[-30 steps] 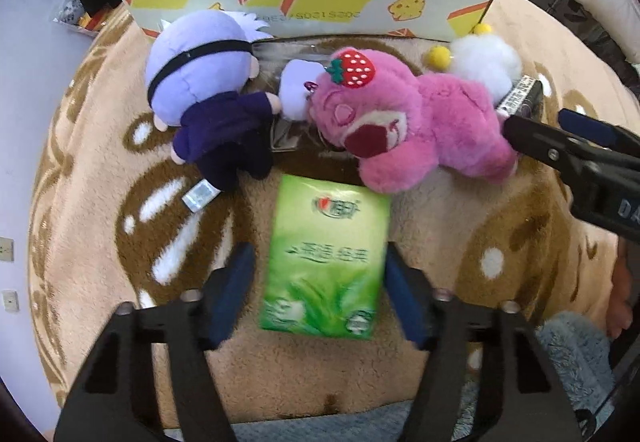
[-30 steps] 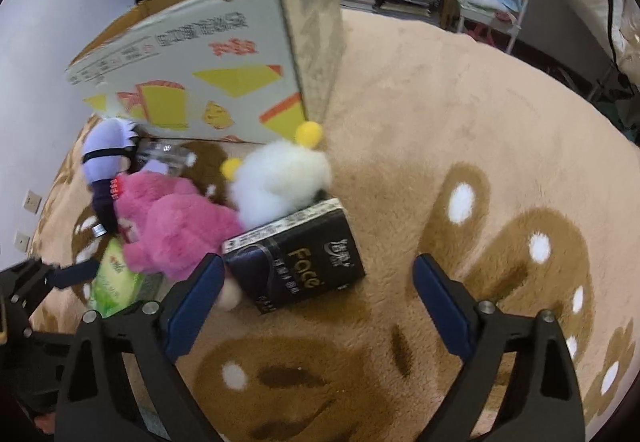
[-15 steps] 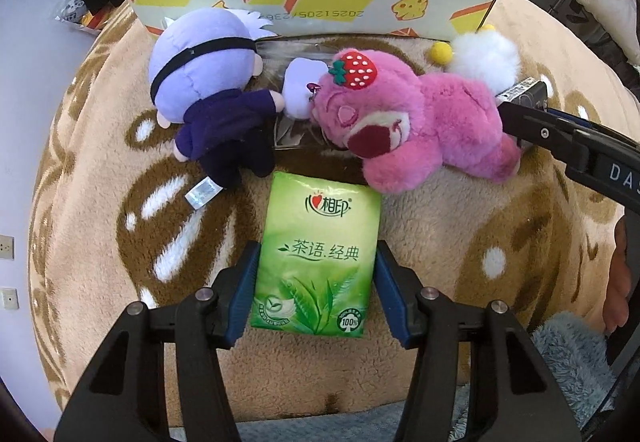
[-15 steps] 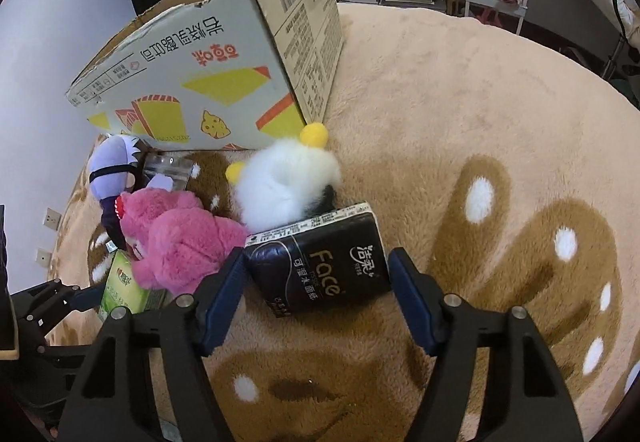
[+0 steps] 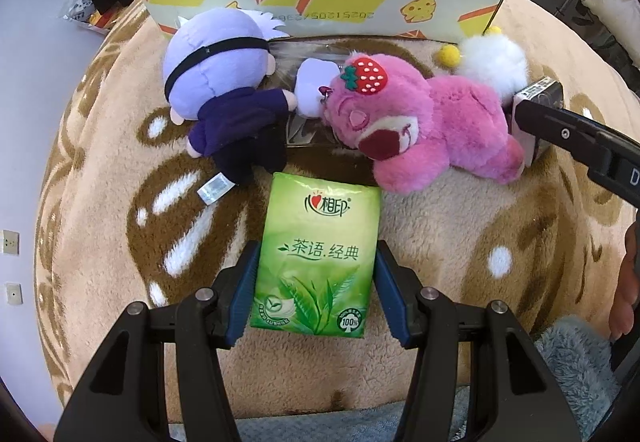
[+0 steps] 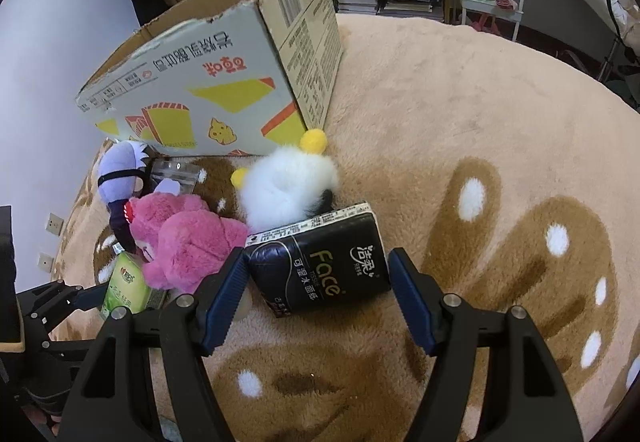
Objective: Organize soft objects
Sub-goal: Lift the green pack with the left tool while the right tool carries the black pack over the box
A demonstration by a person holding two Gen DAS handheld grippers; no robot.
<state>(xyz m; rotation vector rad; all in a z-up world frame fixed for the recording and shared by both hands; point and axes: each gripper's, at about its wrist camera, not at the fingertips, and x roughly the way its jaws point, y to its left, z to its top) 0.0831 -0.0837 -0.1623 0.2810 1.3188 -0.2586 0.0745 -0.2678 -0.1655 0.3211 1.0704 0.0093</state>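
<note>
Two grippers clamp tissue packs: left (image 5: 314, 282) green (image 5: 318, 254); right (image 6: 316, 284) black (image 6: 320, 266).

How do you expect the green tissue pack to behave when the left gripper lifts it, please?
The green tissue pack looks soft, so it will probably dent between the left gripper pads. Its glossy wrapper may slip. It is likely light.
</note>
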